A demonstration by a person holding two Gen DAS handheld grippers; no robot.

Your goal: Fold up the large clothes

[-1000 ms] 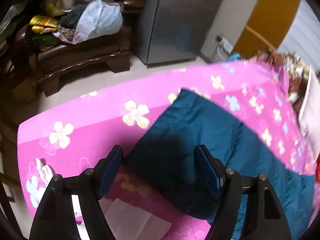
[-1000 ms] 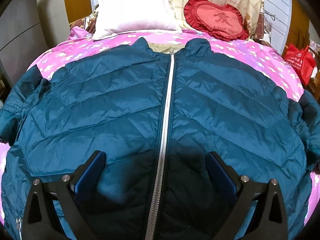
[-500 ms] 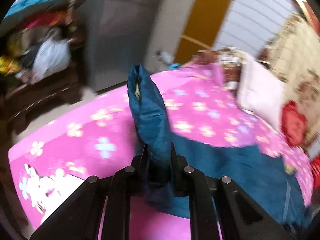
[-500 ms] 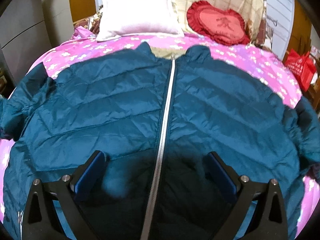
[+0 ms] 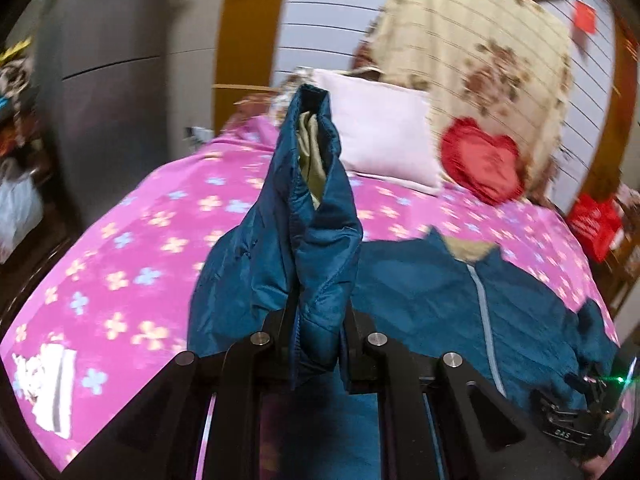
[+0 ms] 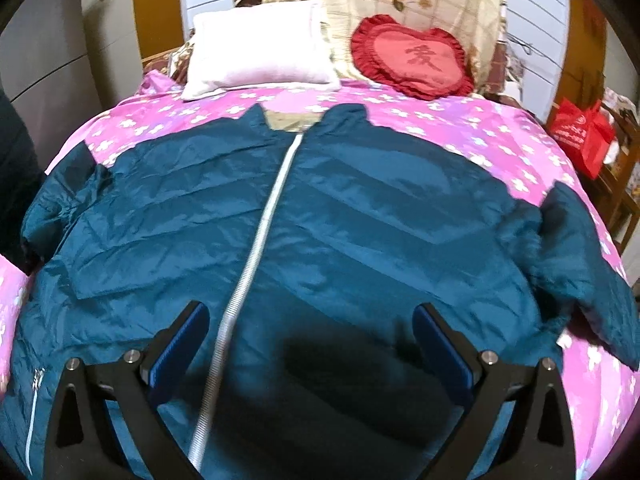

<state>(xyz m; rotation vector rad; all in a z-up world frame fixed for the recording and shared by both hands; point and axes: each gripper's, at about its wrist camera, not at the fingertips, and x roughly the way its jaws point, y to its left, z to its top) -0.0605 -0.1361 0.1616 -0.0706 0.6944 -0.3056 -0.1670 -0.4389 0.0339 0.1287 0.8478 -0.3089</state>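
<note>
Folding step one: left gripper (image 5: 316, 344) clamps the jacket (image 6: 360, 220) sleeve (image 5: 308, 208) (raised); next, carry it right across the chest; right gripper (image 6: 310, 344) gapes empty.

A teal quilted jacket (image 6: 360, 216) is seen spread front-up on a pink flowered bedspread (image 6: 500, 140), its silver zipper (image 6: 256, 236) closed. The right claw (image 6: 310, 354) is held above the lower front, jaws wide apart. A pale pillow (image 6: 256, 52) and a red heart cushion (image 6: 412, 56) are set beyond the collar.
</note>
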